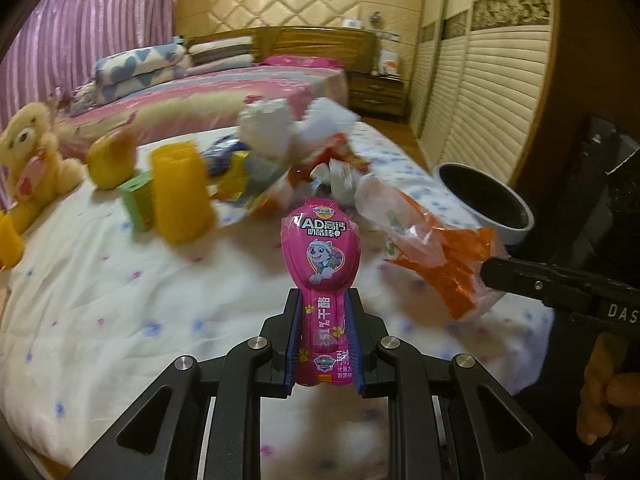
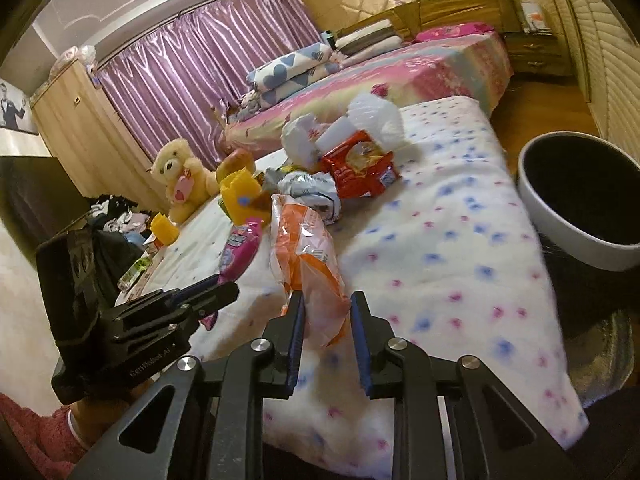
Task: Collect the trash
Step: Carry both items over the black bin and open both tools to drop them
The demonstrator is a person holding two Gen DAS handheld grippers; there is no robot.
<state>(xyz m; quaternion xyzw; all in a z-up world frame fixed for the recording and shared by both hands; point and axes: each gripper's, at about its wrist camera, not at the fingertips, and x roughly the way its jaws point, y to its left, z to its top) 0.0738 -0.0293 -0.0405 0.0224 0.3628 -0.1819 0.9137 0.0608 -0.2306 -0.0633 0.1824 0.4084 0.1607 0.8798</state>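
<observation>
Currently both tools are loaded. Far left on the quilt (image 1: 100, 272): teddy bear (image 1: 32, 152), yellow blocks (image 1: 180, 192) and a green box (image 1: 138, 200), which look like toys, not trash. Mid-bed is the remaining pile (image 2: 344, 160): white crumpled paper, a silver wrapper, a red snack bag. Left gripper (image 1: 324, 332) has its jaws narrow and clamped on the tail of a pink cheese-stick wrapper (image 1: 322, 256); the wrapper stands straight up out of the pads, so it reads as stiff-ish foil film, very light and slick. The grip sits low on the narrow neck, a good spot since the wide head can't slide through. Right of that, the right gripper (image 2: 326, 340) is closed down on the lower end of an orange-and-clear plastic bag (image 2: 304, 256). That bag is soft, crinkly and near weightless; it droops and trails on the quilt beyond the pads. I'd judge the pinch on bunched film secure enough, though slippery if swung fast. Both tools pitch down toward the bed, side by side; the person's fingers (image 1: 600, 400) wrap the right handle. Far right, the white bin (image 2: 576, 200) with its dark inside sits just off the bed edge on the floor, mouth open, nearest the right tool.
</observation>
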